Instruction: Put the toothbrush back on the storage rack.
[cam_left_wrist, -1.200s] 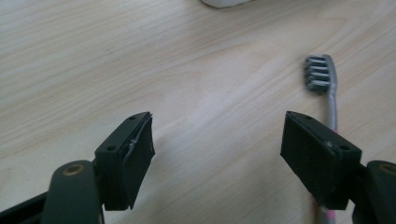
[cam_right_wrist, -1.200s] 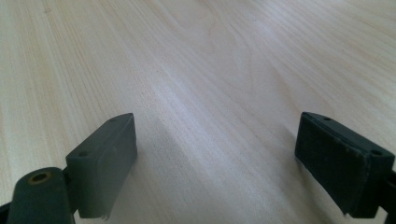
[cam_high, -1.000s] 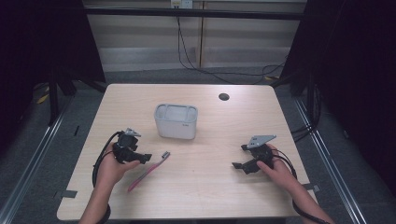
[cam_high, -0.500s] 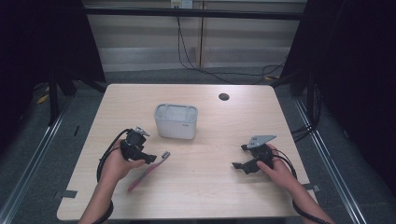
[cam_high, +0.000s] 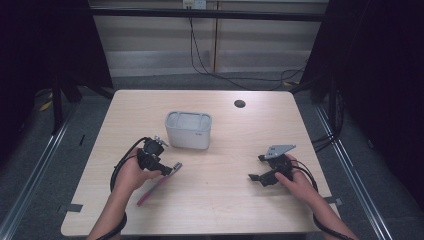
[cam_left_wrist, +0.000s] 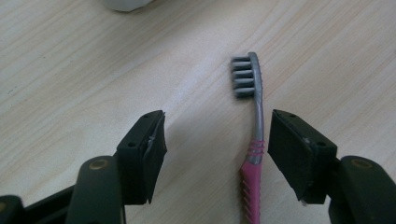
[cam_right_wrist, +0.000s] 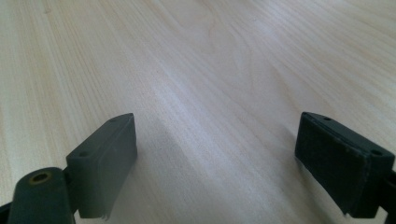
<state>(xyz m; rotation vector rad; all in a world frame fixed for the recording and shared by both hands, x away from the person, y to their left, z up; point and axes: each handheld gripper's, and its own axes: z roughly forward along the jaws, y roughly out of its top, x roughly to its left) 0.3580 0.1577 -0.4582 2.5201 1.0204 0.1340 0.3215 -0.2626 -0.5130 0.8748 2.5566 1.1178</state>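
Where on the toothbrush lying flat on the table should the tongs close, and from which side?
Grip the toothbrush at its neck, where the grey stem meets the pink handle. Come straight down from above with the left tongs, open, one jaw on each long side. The stem is narrow there, and the bristles point sideways, clear of the jaws.

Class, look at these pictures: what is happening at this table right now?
A person holds a gripper in each hand at a wooden table. The left gripper is open, its jaws either side of a pink-handled toothbrush lying flat, not yet gripped. A grey container stands just beyond it. The right gripper is open too, over bare wood away from both.
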